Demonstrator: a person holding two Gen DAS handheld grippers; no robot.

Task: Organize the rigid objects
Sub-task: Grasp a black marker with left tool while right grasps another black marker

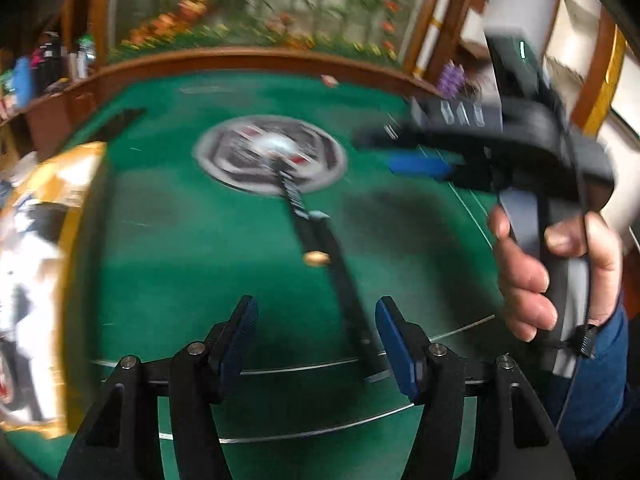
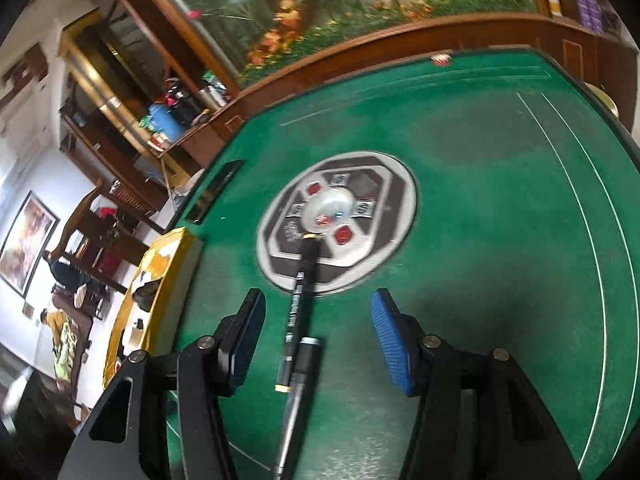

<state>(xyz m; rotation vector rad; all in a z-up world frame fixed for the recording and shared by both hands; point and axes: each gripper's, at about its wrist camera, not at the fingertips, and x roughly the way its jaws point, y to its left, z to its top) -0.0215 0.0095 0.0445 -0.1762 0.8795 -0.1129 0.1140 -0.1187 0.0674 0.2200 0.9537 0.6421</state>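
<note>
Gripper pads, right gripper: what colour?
Blue, ribbed pads; clearest in the right wrist view.

Motion blur smears the yellow bag (image 1: 48, 280) print unreadable.

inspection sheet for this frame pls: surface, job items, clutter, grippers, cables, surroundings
Surface: green felt game table with white lines; round control panel with a clear dome at its centre.
Job's things: two black pens lying side by side, overlapping lengthwise, one tip reaching the panel.
Clutter: yellow-edged box at the table's left edge; small red-white item at the far edge.
Grippers: left gripper open, empty; right gripper open, pens on the felt between its fingers, untouched.
Cables: thin black cord on the right gripper's handle.
Surroundings: wooden-framed floral panel, cluttered shelves.
</note>
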